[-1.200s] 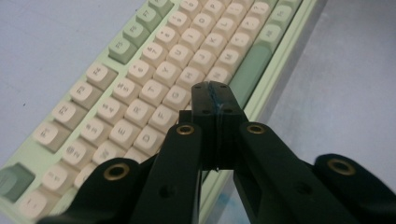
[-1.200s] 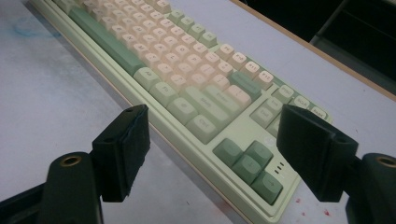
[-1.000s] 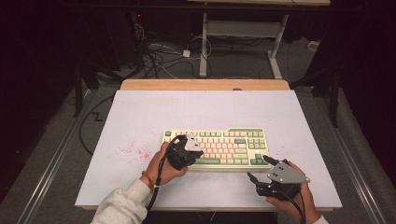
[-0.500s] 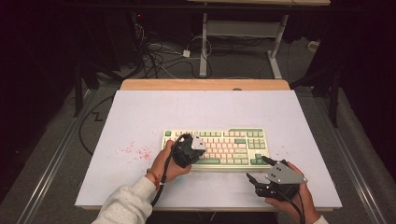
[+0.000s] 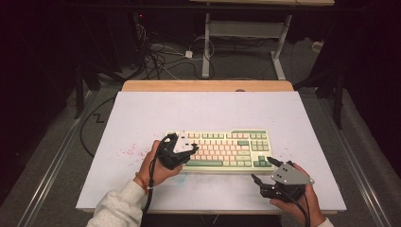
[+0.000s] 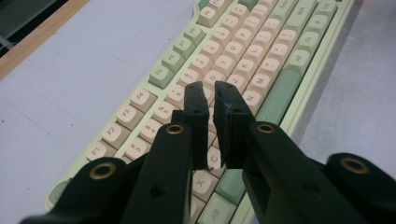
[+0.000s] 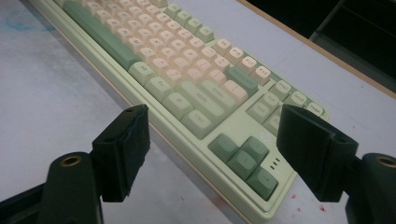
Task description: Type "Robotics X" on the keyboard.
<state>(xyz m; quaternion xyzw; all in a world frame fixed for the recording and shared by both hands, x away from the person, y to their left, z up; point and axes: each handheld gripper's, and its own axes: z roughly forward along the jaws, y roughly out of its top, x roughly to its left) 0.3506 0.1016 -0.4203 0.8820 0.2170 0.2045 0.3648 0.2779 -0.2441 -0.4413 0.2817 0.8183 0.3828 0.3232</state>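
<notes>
Item: pale-green and cream mechanical keyboard [image 5: 222,150], flat on white counter [image 5: 142,118], lower centre of high view.

Left claw [image 6: 211,91]: jaws just been opening, narrow gap, nothing between; poised above letter keys, likely for pressing.

Right claw [image 7: 210,126]: released wide, parked near keyboard's arrow-key corner.

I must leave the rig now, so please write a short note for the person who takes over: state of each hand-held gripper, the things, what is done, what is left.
Left hand-held gripper: over the keyboard's left half, jaws just opening to a narrow gap, nothing between them.
Right hand-held gripper: jaws wide open, empty, near the keyboard's right front corner on the white table.
Done: cannot tell; no keycap visibly missing.
Left: probably work on the keys.
</notes>
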